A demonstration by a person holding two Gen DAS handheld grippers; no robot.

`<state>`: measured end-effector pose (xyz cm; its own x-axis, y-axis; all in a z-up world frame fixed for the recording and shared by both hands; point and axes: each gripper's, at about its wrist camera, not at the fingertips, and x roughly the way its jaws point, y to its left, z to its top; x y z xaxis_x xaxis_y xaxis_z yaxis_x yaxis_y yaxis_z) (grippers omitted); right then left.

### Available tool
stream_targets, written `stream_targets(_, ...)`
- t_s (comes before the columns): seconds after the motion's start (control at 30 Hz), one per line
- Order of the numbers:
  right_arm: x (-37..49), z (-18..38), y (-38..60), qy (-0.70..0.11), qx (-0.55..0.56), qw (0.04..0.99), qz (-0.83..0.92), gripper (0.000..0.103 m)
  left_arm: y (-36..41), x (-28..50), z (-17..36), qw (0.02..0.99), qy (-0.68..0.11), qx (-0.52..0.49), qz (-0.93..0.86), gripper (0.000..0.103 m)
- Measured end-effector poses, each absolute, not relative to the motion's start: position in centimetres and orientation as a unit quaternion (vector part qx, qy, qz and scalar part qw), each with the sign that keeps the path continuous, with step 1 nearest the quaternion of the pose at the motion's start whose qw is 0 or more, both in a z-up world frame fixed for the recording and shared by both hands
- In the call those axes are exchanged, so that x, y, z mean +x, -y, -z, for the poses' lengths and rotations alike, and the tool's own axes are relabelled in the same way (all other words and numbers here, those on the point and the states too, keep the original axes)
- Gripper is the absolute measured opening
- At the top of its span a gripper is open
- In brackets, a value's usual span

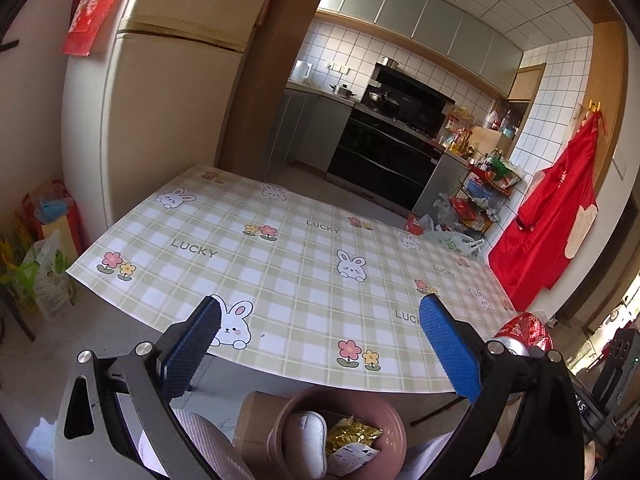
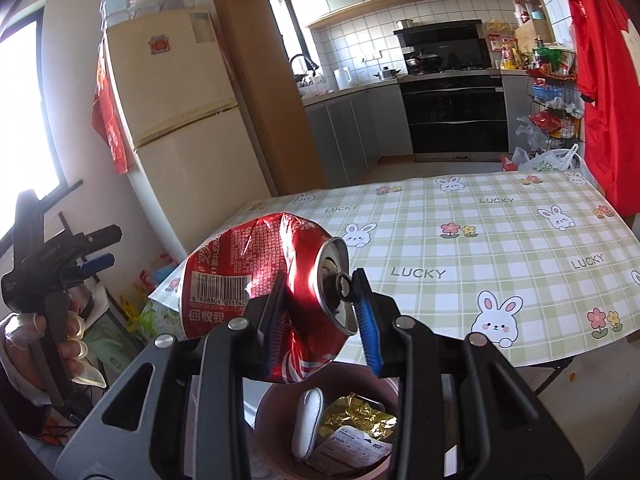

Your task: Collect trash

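Red can (image 2: pixel 256 280), one; bin (image 2: pixel 276 404), one.

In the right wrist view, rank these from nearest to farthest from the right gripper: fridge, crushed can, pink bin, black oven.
1. Crushed can: clamped in the right gripper.
2. Pink bin: just below.
3. Fridge: left, beyond the table.
4. Black oven: far kitchen wall.

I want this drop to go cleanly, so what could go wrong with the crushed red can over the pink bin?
1. The crushed red soda can juts left of the right gripper, so it may clip the round pink bin's rim and fall outside.
2. Its open mouth tilts sideways; any leftover liquid could drip.
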<state>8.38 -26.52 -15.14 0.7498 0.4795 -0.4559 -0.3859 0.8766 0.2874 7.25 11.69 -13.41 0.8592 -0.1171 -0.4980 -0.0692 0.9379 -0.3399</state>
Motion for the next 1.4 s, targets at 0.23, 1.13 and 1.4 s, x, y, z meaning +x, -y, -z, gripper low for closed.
stream_targets(0.23,8.6,15.8,24.2,-0.294,0.068,0.92,-0.251,0.037,-12.7,6.7,14.3,0.945,-0.271,-0.184,0.003,0.097)
stream_targets(1.13,9.2,12.4,26.6,-0.271,0.003,0.957,-0.103,0.097,-8.5,7.1,12.3,0.963,-0.257,-0.072,0.03,0.097)
stream_targets(1.4,8.4,6.1,26.8,-0.221,-0.054,0.97,-0.089,0.097,-6.3,6.8,8.1,0.976,-0.212,-0.01,0.056,0.097)
